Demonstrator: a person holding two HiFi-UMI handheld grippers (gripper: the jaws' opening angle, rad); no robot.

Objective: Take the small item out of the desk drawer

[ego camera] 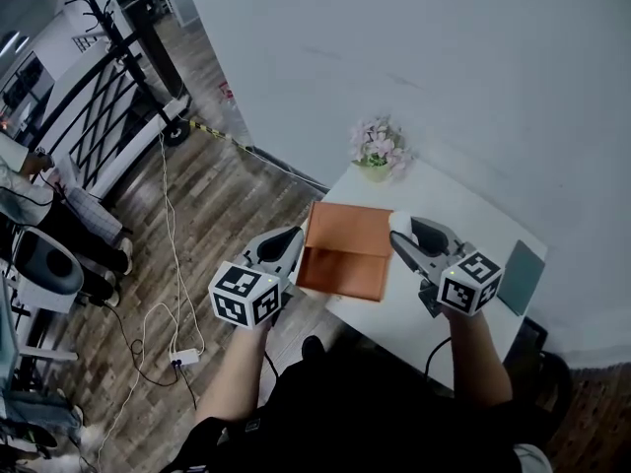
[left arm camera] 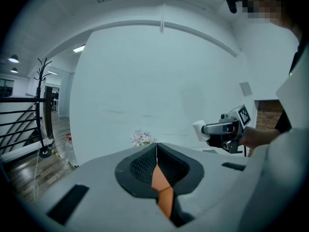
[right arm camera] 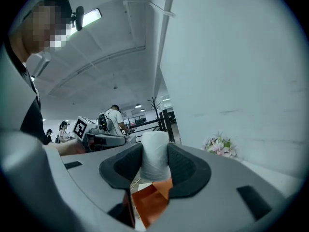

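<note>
- Far to the left of the orange drawer (ego camera: pixel 345 254), a black railing (ego camera: pixel 99 116) runs along the wooden floor (ego camera: pixel 227 195), with an office chair (ego camera: pixel 44 264) nearer the picture's edge.
- Also left of the drawer, lower in the head view, a white power strip (ego camera: pixel 183 357) lies on the floor at the end of a pale cable (ego camera: pixel 170 225).
- The left gripper (ego camera: pixel 292 240) is just beside the drawer's left edge, tips pointing at it. Its jaws are closed together with nothing between the pads. In its own view only a sliver of orange shows behind and below them. I cannot tell whether the tips touch the drawer.
- The drawer itself stands open at the left end of the white desk (ego camera: pixel 473 220). From above, its inside shows as bare orange.
- Beyond the drawer's far edge, a small pot of pale pink flowers (ego camera: pixel 377 149) stands on the desk by the white wall (ego camera: pixel 444 57).
- Just off the drawer's far right corner, the right gripper (ego camera: pixel 402 233) is clamped on the small white item (ego camera: pixel 399 222). This is a stubby, rounded piece standing upright between the pads, and it is out of the drawer. In the right gripper view, orange shows beneath it.
- Well to the right of the drawer, a grey-green flat panel (ego camera: pixel 520 276) lies at the desk's right end.
</note>
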